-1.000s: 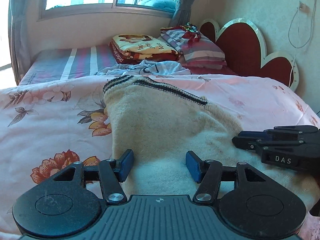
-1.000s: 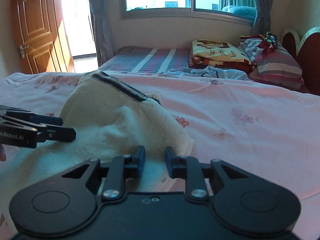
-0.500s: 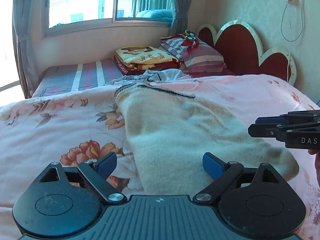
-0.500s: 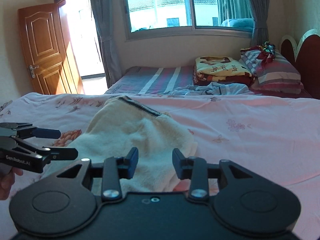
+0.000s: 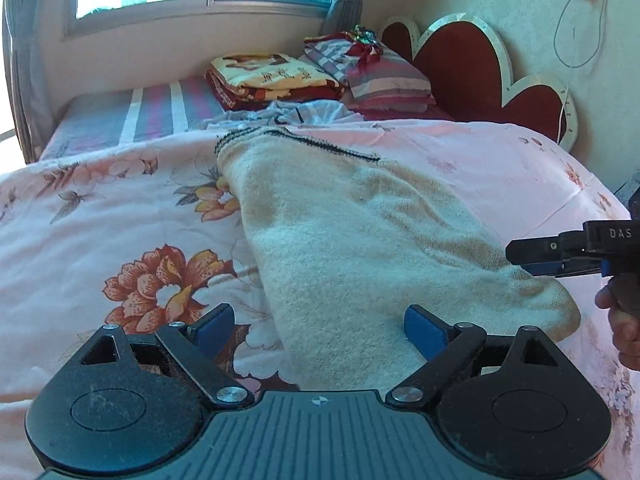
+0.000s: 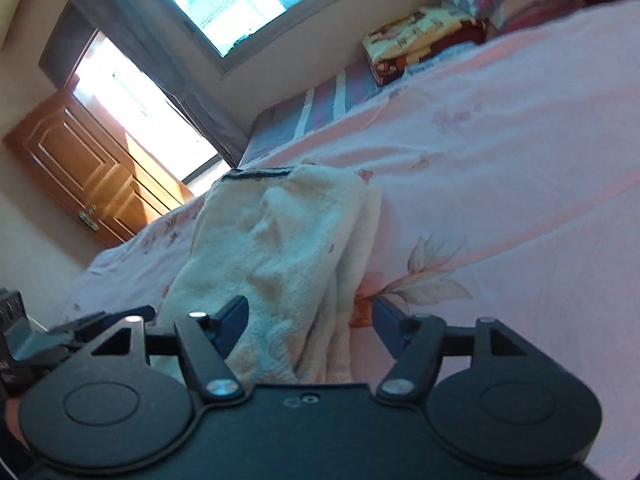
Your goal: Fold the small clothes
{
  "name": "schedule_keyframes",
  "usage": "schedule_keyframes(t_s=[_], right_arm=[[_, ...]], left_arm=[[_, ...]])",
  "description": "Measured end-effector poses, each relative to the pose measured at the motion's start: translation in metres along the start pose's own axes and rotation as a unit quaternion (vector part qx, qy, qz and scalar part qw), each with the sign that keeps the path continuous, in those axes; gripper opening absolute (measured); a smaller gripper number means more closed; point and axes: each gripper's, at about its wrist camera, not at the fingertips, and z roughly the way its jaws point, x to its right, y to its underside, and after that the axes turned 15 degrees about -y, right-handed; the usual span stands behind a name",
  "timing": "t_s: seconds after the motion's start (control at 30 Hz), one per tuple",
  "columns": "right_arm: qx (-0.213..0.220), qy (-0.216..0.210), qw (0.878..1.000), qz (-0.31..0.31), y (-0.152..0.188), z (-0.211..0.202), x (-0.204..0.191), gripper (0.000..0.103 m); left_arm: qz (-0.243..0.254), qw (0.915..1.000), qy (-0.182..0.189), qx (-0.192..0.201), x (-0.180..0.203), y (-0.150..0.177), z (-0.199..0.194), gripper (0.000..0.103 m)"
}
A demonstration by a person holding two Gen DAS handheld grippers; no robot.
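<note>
Pink floral bedspread [image 5: 120, 216] under cream garment [image 5: 352, 240], folded blankets [image 5: 272, 80] beyond; both grippers' jaws apart.

Both the left gripper [image 5: 319, 326] and right gripper [image 6: 309, 320] are black, with blue finger pads [image 5: 420, 326], silver screws, round discs.

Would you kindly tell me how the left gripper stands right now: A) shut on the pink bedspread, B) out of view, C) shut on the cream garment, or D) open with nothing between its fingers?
D: the left gripper shows its blue pads spread wide, the cream garment lying ungripped on the pink bedspread.
</note>
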Motion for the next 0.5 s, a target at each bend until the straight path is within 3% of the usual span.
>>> schedule_keyframes(t_s=[0.2, 0.5], right_arm=[[0.005, -0.07, 0.993, 0.096, -0.007, 0.004, 0.046, 0.07], [-0.035, -0.083, 0.993, 0.076, -0.019, 0.024, 0.038, 0.075]], left_arm=[[-0.024, 0.9975, 0.047, -0.047, -0.005, -0.007, 0.025, 0.085], [-0.046, 0.9939, 0.073, -0.069, -0.002, -0.013, 0.049, 0.085]])
